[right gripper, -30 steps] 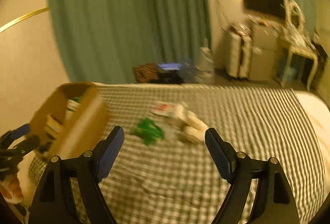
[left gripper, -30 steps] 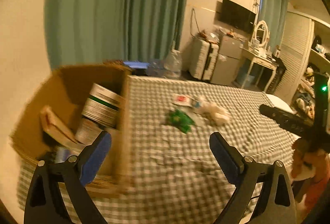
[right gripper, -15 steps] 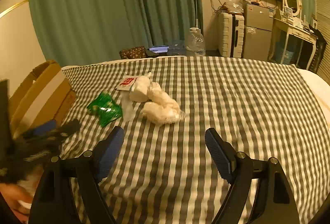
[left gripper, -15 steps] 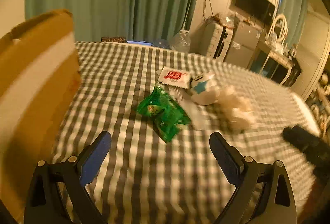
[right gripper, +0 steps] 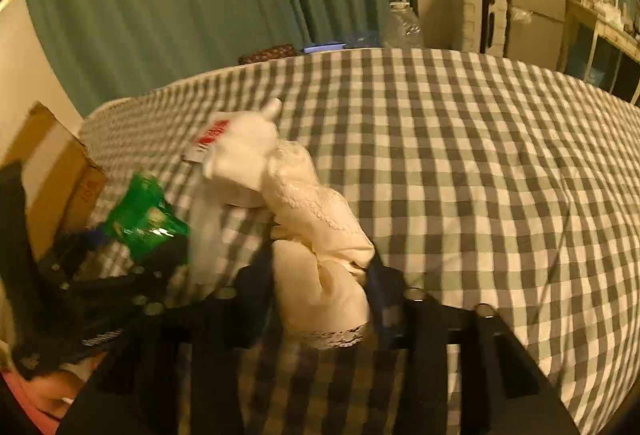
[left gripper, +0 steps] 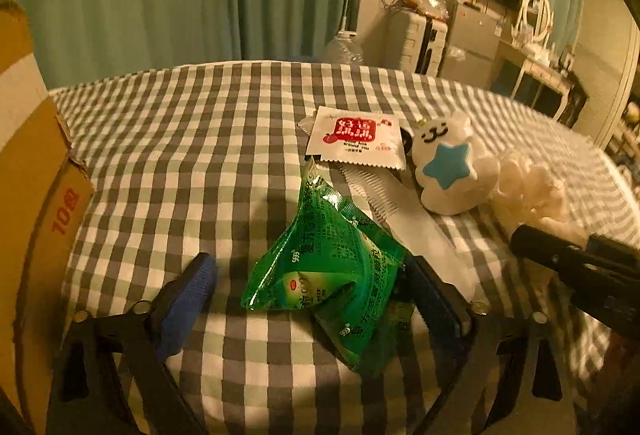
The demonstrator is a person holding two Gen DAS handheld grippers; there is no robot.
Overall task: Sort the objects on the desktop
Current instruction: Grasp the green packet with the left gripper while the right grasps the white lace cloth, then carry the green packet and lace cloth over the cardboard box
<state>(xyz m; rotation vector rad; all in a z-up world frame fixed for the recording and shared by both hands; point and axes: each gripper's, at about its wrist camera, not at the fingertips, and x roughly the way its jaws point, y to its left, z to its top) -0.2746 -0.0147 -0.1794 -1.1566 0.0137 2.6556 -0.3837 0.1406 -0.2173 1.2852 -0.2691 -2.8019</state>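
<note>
Left tongs (left gripper: 308, 283) spread astride green packet (left gripper: 328, 271), lengthwise away; right tongs (right gripper: 320, 283) pinching cream cloth (right gripper: 320, 235)

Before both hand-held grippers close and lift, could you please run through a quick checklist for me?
1. Green sachet lies between the left hand-held gripper fingers: ok.
2. Left jaws touching the sachet on both sides: not ok, a gap on the left.
3. Cream lace cloth sits between the right hand-held gripper fingers: ok.
4. Right grip firm: cannot tell, blurred.
5. Cardboard box stands within view for drop-off: ok.
</note>
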